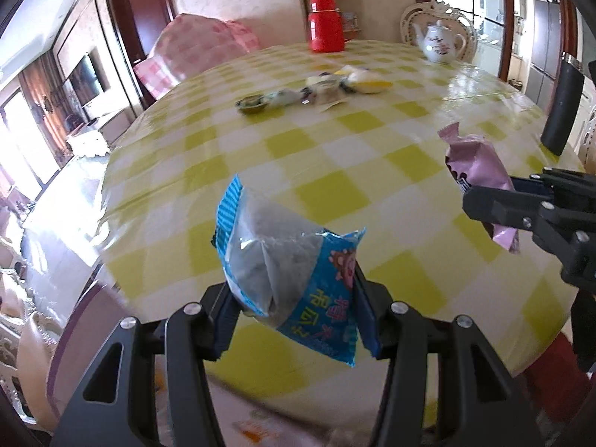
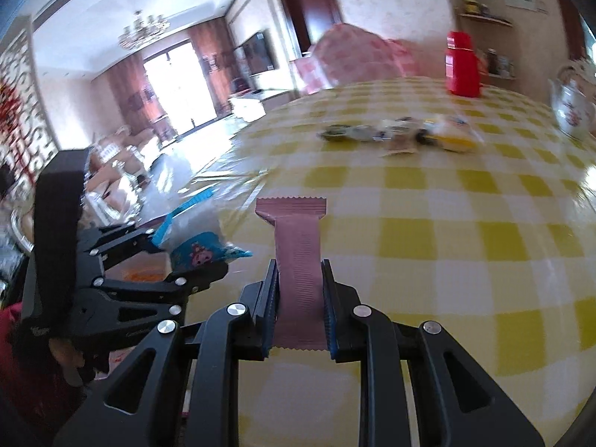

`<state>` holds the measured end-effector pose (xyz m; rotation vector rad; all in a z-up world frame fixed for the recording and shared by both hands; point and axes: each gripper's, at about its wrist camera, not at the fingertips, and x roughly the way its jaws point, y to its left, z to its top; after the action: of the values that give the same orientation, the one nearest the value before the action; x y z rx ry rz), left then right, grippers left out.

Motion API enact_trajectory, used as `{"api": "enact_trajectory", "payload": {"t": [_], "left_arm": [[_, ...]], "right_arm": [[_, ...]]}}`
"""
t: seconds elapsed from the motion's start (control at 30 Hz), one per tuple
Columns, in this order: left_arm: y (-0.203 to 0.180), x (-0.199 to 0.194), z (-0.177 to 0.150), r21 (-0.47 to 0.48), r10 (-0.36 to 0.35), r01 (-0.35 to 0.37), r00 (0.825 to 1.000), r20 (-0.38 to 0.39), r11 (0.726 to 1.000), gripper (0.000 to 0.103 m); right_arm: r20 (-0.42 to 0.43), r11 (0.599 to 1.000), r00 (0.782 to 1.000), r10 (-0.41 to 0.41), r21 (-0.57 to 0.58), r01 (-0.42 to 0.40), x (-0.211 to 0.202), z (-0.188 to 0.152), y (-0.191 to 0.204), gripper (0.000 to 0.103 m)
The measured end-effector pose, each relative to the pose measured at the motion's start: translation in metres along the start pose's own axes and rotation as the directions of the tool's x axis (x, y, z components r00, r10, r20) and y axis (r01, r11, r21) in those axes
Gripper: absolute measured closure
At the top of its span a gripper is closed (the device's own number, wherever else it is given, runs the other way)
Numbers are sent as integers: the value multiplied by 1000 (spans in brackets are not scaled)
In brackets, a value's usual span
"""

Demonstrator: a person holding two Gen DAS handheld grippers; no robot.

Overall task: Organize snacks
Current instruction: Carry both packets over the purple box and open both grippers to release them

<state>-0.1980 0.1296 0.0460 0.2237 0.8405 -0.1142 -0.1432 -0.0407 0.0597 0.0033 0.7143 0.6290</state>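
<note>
The table [image 1: 316, 156], with its yellow-checked cloth, stretches out ahead of both sets of jaws, and you are carrying a snack over its near edge in each hand. Far ahead of the jaws, beyond a wide stretch of bare cloth, lies the row of snacks [image 1: 316, 91] already laid out; my reading is that both packets belong there, so bring them forward level and set each down at an end of the row rather than on top of it. Behind that row stand a red flask [image 1: 325, 24] and a white teapot [image 1: 441, 43]; stop short of them. Your left gripper [image 1: 292, 298] is about half open and clamped on the blue packet [image 1: 287, 260], which sticks up and forward between the pads with its crimped end highest; the grip sits near its lower end, so the packet may swing if you hurry. Your right gripper [image 2: 301, 298] is closed as tight as it goes on the pink packet [image 2: 298, 249], a flat wrapper standing upright between the pads. Lower each until it touches the cloth before you release. The blue packet carries pink and yellow Chinese characters and a pink cartoon figure; they appear upside down and I cannot read them. The pink packet shows no legible writing.
</note>
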Motion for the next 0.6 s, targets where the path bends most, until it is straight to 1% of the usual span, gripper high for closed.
{"api": "enact_trajectory", "payload": {"t": [0.2, 0.33, 0.43, 0.53, 0.6], "left_arm": [[44, -13, -23, -22, 66, -66, 998, -22, 998, 50], [69, -21, -34, -28, 93, -94, 995, -43, 995, 50], [89, -26, -44, -25, 105, -107, 992, -68, 994, 50], [110, -32, -54, -9, 96, -98, 989, -108, 995, 50], [122, -35, -62, 2, 96, -96, 986, -135, 995, 50]], "right_arm": [[-39, 992, 997, 66, -107, -70, 18, -2, 52, 82], [-79, 972, 990, 119, -195, -133, 30, -8, 93, 82], [-119, 949, 980, 158, -257, -184, 39, -14, 121, 82], [-170, 916, 965, 200, -318, -245, 47, -23, 153, 82], [-199, 895, 957, 213, -353, -273, 53, -28, 170, 82]]}}
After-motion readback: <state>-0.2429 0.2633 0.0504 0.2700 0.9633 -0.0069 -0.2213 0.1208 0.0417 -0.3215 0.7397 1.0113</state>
